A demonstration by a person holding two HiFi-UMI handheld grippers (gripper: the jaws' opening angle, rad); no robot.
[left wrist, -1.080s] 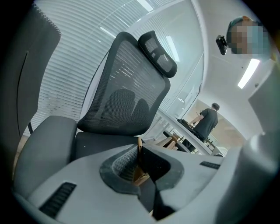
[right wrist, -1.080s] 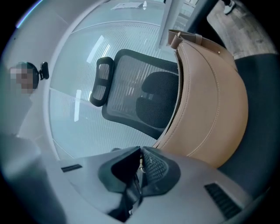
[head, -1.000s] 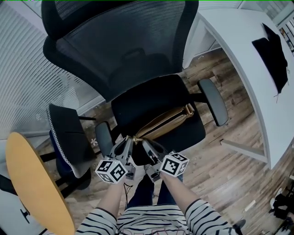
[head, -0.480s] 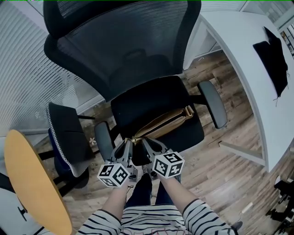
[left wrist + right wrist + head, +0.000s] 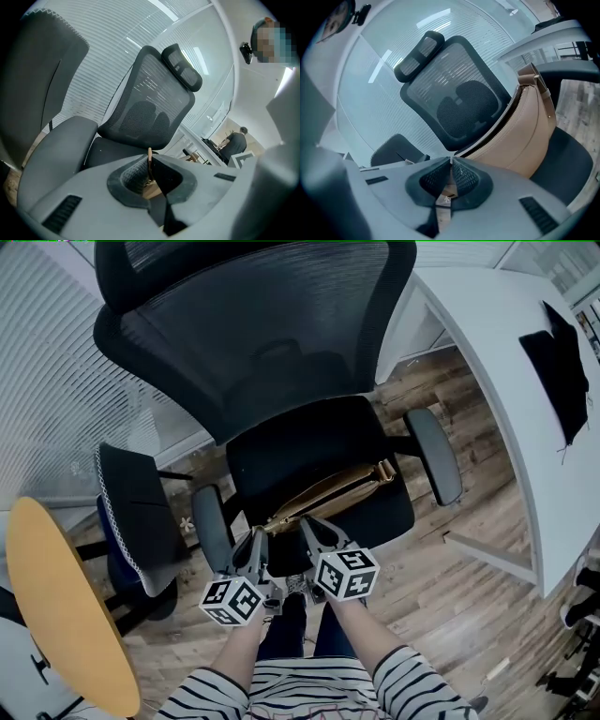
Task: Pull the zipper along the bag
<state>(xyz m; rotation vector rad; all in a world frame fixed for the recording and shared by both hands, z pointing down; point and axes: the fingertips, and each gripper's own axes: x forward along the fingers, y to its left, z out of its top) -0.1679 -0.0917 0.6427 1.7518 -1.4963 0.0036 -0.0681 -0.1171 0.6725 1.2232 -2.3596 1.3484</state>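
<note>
Black mesh office chair (image 5: 253, 343), wood-plank floor (image 5: 450, 587), white desk (image 5: 487, 352), round yellow table (image 5: 56, 615), slatted blinds (image 5: 47, 399)

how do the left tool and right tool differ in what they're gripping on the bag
The left tool pinches a thin tan strip of the bag; the right tool pinches a tan piece where the zipper teeth begin, likely its pull. In the head view the right tool reaches slightly farther forward than the left tool. Both are shut at the bag's near end, on the office chair.
</note>
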